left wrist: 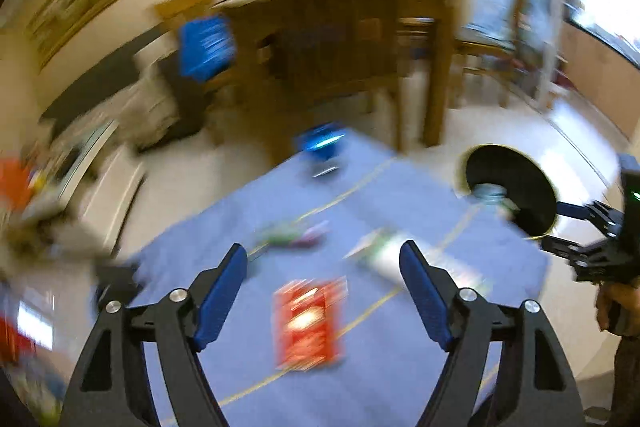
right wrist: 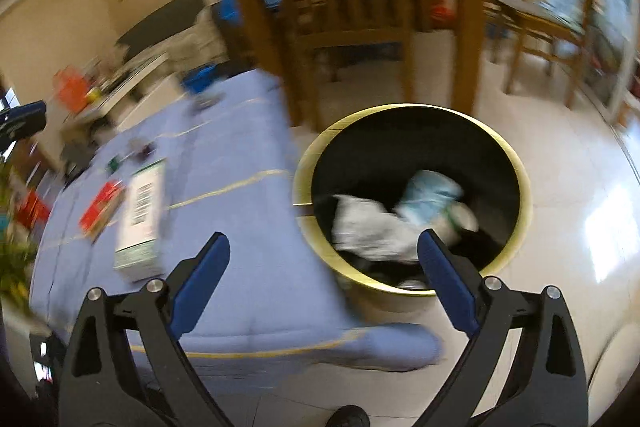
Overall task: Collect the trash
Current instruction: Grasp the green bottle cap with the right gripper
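Hovering over the blue mat (left wrist: 400, 195), the left gripper (left wrist: 323, 301) has its blue-padded jaws spread wide with nothing between them; a red packet (left wrist: 309, 323) lies on the mat just below the gap; a white and green box (left wrist: 394, 255) lies past the right finger, and a green and purple wrapper (left wrist: 294, 235) sits a little farther out; a small blue item (left wrist: 322, 143) rests near the mat's far edge, too blurred to identify. The right gripper (right wrist: 323, 281) is likewise wide and empty, poised over the mat's edge (right wrist: 248, 267) beside the round black bin (right wrist: 412, 197) with its gold rim; the bin stands on the pale floor (right wrist: 572, 187) touching the mat's side, and crumpled white and light blue trash (right wrist: 400, 217) lies inside it; wooden chairs (right wrist: 352, 11) stand beyond; both views are motion-blurred.
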Demonstrator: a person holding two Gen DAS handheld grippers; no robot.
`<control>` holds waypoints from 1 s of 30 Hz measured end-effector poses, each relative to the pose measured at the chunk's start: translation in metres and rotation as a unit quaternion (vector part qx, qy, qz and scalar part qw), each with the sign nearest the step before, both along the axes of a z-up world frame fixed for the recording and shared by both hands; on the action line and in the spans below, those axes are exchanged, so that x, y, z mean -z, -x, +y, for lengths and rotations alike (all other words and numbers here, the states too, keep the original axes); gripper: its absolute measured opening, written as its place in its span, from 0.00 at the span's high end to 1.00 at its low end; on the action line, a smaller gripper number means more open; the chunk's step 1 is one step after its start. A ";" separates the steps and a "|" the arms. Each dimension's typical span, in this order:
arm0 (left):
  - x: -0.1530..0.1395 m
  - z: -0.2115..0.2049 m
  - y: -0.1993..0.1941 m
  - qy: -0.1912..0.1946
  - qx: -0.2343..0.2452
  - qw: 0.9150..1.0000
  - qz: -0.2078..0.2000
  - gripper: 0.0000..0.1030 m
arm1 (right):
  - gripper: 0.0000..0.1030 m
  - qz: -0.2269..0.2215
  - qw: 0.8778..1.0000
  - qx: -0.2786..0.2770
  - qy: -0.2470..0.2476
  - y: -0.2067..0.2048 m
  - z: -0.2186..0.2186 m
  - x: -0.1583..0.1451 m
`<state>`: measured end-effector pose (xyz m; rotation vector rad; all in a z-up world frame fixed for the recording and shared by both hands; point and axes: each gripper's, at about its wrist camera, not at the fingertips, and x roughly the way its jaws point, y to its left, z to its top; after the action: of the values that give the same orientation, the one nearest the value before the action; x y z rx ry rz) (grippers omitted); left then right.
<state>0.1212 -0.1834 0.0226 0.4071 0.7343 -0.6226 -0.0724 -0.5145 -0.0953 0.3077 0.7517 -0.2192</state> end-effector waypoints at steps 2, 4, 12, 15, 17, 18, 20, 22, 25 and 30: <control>0.004 0.055 -0.010 0.018 -0.052 0.998 0.001 0.15 | 0.09 0.000 0.998 -0.056 0.002 -0.017 0.034 -0.007; 0.016 0.104 -0.019 0.025 -0.104 0.994 0.010 0.14 | 0.09 0.007 0.995 -0.098 0.005 -0.032 0.067 -0.012; 0.076 0.245 -0.009 0.025 -0.217 0.975 0.044 0.16 | 0.08 0.014 0.969 -0.248 0.018 -0.124 0.204 -0.035; 0.085 0.270 0.000 0.027 -0.225 0.973 0.044 0.16 | 0.19 0.017 0.961 -0.274 0.041 -0.176 0.241 -0.037; 0.089 0.279 0.001 0.026 -0.223 0.974 0.041 0.16 | 0.27 0.029 0.958 -0.281 0.054 -0.211 0.261 -0.031; 0.089 0.279 0.002 0.025 -0.223 0.974 0.039 0.16 | 0.28 0.040 0.957 -0.278 0.068 -0.231 0.270 -0.027; 0.089 0.285 0.002 0.027 -0.221 0.974 0.035 0.16 | 0.28 0.061 0.956 -0.269 0.096 -0.268 0.284 -0.015; 0.089 0.288 0.000 0.028 -0.219 0.975 0.034 0.16 | 0.29 0.082 0.957 -0.256 0.112 -0.295 0.291 -0.005; 0.091 0.287 -0.005 0.027 -0.215 0.976 0.034 0.16 | 0.29 0.110 0.960 -0.239 0.095 -0.329 0.289 0.010; 0.087 0.273 -0.017 0.028 -0.198 0.979 0.030 0.16 | 0.62 0.156 0.950 -0.249 0.108 -0.337 0.294 0.031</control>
<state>0.1378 0.0901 -0.0648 0.1816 0.8272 -0.2791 0.2642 -0.2207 -0.1265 -0.1347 1.0824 0.1348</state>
